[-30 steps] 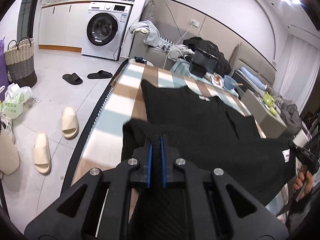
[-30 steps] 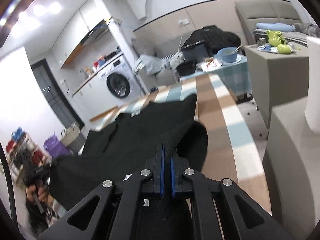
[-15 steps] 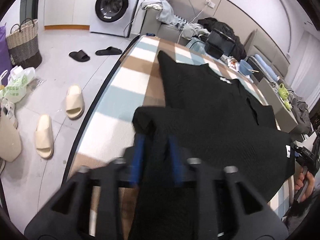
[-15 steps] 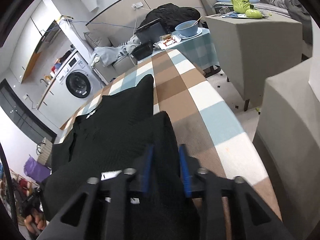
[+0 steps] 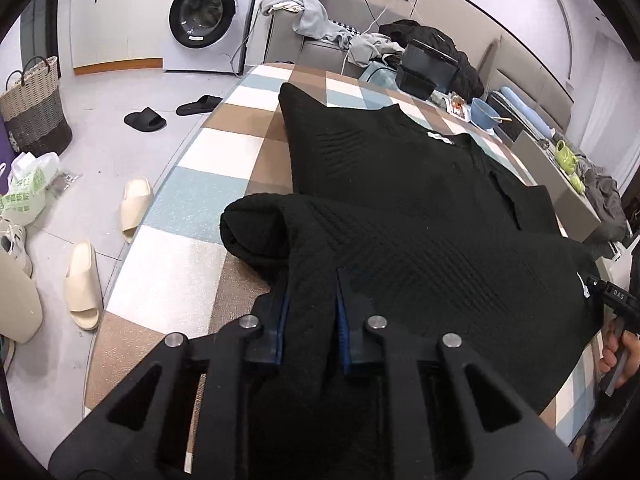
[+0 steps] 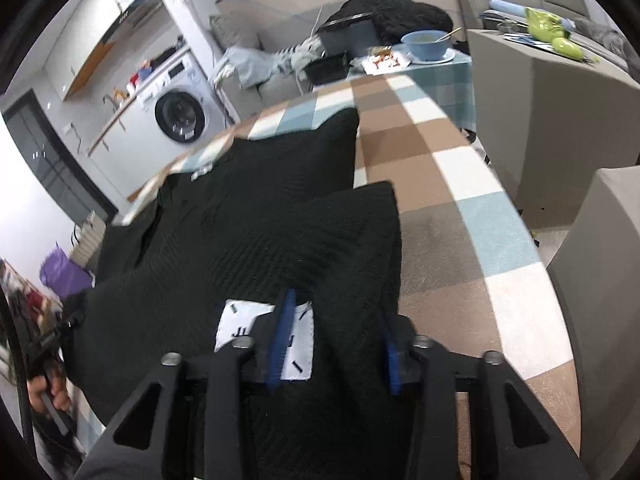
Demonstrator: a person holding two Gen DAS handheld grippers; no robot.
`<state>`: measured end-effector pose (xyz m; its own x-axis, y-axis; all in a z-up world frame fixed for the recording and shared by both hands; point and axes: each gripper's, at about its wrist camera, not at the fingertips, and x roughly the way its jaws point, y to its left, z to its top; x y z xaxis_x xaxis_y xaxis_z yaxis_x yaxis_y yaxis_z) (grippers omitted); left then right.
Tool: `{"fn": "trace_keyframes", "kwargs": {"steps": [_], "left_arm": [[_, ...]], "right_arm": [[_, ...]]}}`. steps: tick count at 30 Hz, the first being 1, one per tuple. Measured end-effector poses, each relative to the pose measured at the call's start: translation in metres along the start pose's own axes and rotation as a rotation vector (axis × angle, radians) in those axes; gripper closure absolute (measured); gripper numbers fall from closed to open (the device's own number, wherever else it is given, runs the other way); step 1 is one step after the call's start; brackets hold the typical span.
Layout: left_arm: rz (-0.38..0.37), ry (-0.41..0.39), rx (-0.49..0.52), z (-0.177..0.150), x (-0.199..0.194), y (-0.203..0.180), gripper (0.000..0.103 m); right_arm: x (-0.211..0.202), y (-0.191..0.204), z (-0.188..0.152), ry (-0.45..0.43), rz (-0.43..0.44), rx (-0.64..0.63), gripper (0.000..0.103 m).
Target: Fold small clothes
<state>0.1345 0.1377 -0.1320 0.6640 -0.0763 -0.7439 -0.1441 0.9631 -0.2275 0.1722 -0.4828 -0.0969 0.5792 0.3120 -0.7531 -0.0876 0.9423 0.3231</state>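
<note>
A black knit garment point(image 5: 400, 200) lies across the checked table point(image 5: 192, 208), its near hem folded up over the body. My left gripper point(image 5: 310, 312) is open, with loose black cloth lying between its blue pads at the left fold corner. My right gripper point(image 6: 334, 340) is open at the right fold corner of the garment point(image 6: 248, 232), with cloth and a white label point(image 6: 240, 324) lying between its jaws. The far sleeve corners lie flat on the table.
A washing machine point(image 5: 204, 16), a wicker basket point(image 5: 34, 108) and several slippers point(image 5: 136, 204) are on the floor to the left. A black box point(image 5: 424, 68), a blue bowl point(image 6: 426, 44) and grey stools point(image 6: 560, 112) stand beyond and right of the table.
Both grippers were shut on the hem corners and carried them forward over the garment. Both have now opened, and the folded hem rests on the body.
</note>
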Motion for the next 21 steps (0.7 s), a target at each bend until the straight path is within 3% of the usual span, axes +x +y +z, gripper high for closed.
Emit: {"fn": "trace_keyframes", "kwargs": {"steps": [8, 15, 21], "left_arm": [[0.017, 0.017, 0.061, -0.014, -0.013, 0.002, 0.088], [-0.015, 0.002, 0.024, -0.04, -0.044, 0.015, 0.086], [-0.046, -0.031, -0.023, -0.048, -0.066, 0.031, 0.079]], "right_arm": [[-0.015, 0.006, -0.023, 0.036, 0.014, -0.031, 0.077], [-0.048, 0.007, -0.063, 0.039, 0.033, -0.039, 0.076], [-0.077, -0.006, -0.072, -0.03, 0.048, -0.046, 0.064]]}}
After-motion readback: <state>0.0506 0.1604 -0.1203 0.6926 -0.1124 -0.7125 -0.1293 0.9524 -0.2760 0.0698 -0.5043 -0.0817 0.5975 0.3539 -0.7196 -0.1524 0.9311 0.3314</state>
